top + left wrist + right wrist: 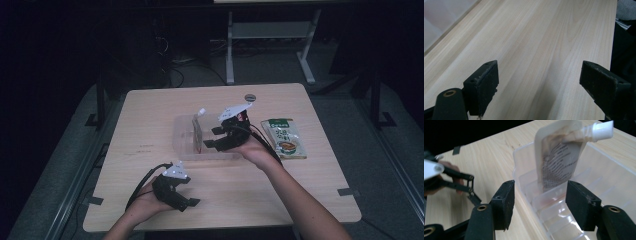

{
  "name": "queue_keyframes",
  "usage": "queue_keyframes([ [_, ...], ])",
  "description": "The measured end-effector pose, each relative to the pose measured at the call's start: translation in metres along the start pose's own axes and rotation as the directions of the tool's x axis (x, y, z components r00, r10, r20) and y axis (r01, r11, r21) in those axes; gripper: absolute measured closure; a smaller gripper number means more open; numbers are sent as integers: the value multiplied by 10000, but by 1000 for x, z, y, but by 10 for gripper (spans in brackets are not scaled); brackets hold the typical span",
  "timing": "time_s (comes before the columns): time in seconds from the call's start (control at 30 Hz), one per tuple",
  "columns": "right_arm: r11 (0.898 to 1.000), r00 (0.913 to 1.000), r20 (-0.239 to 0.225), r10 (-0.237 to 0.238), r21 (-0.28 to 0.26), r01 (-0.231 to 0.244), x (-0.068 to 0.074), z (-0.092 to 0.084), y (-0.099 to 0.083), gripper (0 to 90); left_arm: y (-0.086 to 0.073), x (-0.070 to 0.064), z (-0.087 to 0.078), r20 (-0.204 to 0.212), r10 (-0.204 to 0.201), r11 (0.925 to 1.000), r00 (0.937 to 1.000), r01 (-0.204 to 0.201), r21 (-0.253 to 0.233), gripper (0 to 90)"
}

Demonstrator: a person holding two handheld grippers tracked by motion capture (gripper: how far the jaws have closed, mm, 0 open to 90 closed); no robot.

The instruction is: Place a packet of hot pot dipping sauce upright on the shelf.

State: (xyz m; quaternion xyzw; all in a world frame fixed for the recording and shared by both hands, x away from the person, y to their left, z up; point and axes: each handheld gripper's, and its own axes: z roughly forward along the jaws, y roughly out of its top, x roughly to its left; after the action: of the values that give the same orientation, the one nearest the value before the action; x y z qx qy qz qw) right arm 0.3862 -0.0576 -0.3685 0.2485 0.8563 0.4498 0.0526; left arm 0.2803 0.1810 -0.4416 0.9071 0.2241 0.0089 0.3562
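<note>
Pale wood surface (150, 135) carries a clear plastic tray (184, 141) at frame centre, with a spouted pouch (557, 162) standing upright in its slots. Right gripper (539, 202) hovers at the tray's rim, jaws parted, gripping nothing. Left gripper (539, 82), lower left, has wide, empty jaws.

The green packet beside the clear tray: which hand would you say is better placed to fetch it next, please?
Probably the right: its tongs stand open at the clear tray, close to the green packet; the left tongs sit far off.
</note>
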Motion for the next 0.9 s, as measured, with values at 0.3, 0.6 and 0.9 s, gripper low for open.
queue_keyframes([
  [0.3, 9994, 9994, -80, -330, -126, 329, 12, -17, -21, 400, 0, 0, 1, -31, -37, 9999, 10000, 37, -112, 154],
  [0.6, 9987, 9989, -113, -459, 223, 462, 23, -37, -51, 396, 0, -1, 2, -59, 22, 10000, 10000, -22, -67, 155],
  [0.9, 9956, 9988, 215, -440, 840, 420, 31, -48, -83, 395, 0, -2, 3, -51, 22, 10000, 10000, -22, -8, 155],
])
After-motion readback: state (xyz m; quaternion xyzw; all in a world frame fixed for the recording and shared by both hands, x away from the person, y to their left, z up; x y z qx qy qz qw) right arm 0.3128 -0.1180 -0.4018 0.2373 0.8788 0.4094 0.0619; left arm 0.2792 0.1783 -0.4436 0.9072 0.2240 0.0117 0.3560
